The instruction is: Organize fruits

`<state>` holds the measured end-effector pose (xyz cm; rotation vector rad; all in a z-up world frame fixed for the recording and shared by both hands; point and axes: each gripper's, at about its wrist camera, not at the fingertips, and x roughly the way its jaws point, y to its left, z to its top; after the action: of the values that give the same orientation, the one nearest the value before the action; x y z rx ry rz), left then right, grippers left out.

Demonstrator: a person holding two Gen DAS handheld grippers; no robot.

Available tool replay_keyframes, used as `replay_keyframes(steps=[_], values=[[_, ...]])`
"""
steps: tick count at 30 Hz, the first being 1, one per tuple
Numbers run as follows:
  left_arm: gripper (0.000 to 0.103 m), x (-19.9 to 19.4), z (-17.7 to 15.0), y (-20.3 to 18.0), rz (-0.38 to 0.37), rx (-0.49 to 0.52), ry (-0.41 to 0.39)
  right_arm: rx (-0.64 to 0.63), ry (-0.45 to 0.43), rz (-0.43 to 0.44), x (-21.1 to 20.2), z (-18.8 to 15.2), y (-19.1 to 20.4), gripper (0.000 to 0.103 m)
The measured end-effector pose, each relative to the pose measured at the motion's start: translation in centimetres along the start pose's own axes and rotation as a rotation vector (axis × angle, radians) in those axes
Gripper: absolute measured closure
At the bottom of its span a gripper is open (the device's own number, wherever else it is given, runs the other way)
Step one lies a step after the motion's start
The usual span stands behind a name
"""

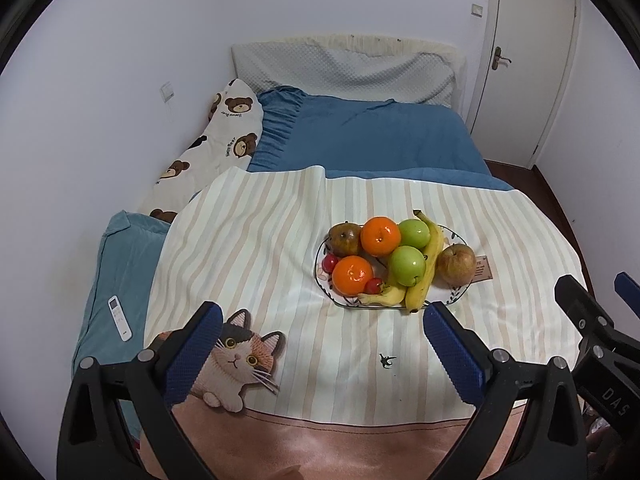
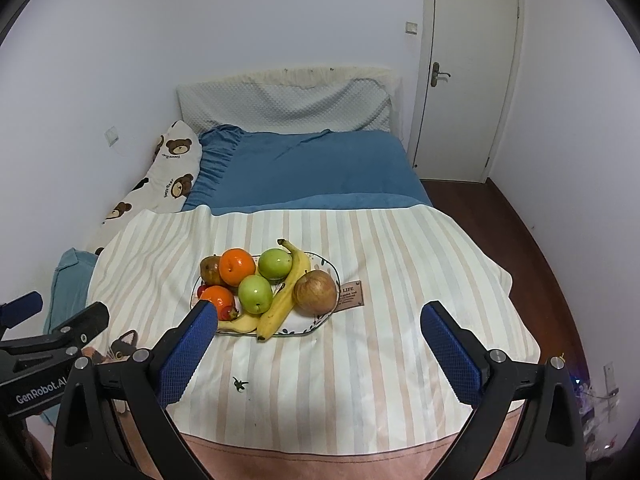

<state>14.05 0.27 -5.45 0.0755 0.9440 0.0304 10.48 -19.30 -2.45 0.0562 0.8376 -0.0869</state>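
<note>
I see my left claw (image 1: 322,344) and right claw (image 2: 320,348) both spread wide, empty, above the striped blanket (image 1: 260,248) on the bed. Ahead, nothing between, the plate (image 2: 320,320) holds oranges, green apples, bananas; a remote (image 1: 120,318) lies far left.

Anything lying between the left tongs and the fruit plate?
Only bare striped blanket. In the left wrist view nothing sits between the open left tongs and the plate; the cat print is part of the fabric.

Left tool (image 2: 198,336) finger hides part of an orange (image 2: 218,300); the plate (image 2: 320,322) is mostly covered by fruit
</note>
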Motion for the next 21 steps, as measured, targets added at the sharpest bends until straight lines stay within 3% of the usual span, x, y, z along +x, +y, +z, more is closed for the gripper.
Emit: replay_keyframes(steps=[21], values=[[0.0, 1.2, -0.1, 0.1, 0.003, -0.003, 0.023, 0.0, 0.021, 0.004, 1.4, 0.0, -0.1, 0.0]])
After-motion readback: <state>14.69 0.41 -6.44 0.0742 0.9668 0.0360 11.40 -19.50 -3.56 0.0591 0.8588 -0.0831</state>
